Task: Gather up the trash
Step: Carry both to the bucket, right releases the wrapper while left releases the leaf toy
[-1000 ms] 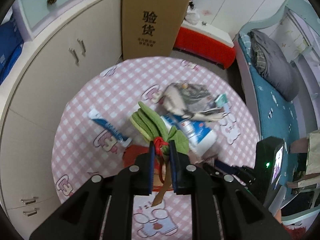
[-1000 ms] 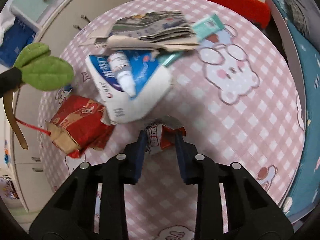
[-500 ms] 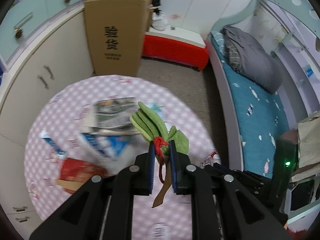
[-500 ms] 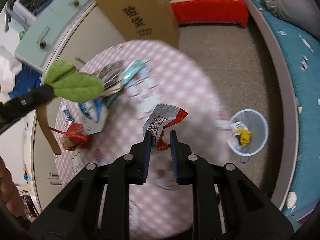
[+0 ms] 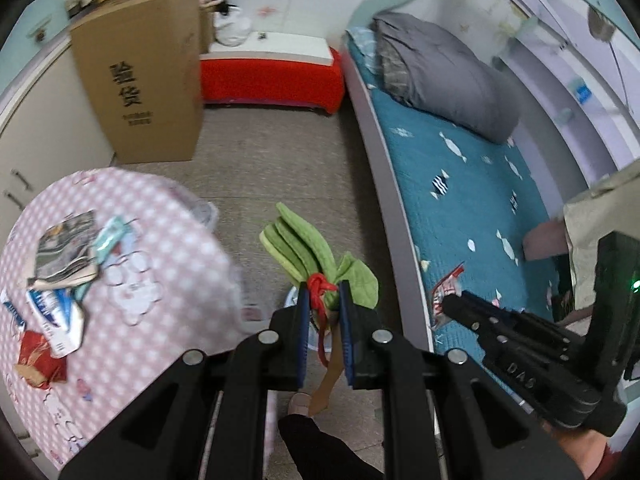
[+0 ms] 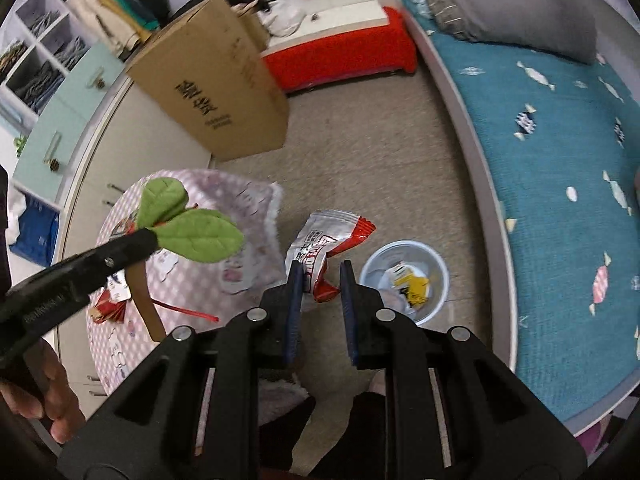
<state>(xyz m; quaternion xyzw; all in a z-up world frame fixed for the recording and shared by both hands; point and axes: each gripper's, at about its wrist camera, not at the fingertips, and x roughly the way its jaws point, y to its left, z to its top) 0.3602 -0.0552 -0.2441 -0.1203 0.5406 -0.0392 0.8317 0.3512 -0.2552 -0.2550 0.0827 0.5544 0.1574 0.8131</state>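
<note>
My left gripper (image 5: 323, 294) is shut on a green felt leaf bundle (image 5: 308, 248) tied with red string, held in the air beside the table; it also shows in the right wrist view (image 6: 188, 226). My right gripper (image 6: 319, 276) is shut on a silver and red snack wrapper (image 6: 320, 240), held above the floor just left of a small round trash bin (image 6: 404, 280) with some trash inside. More trash lies on the pink checked round table (image 5: 152, 280): folded papers (image 5: 66, 250), a blue and white pack (image 5: 56, 312) and a red wrapper (image 5: 38, 360).
A tall cardboard box (image 5: 140, 80) stands on the floor by white cabinets. A red bench (image 5: 272, 76) is at the back. A bed with a teal cover (image 5: 472, 200) and grey pillow runs along the right. The person's feet are below the grippers.
Both grippers have swung right, off the table and out over the floor. The right gripper lifted the snack wrapper off the table and carried it beside the bin.
</note>
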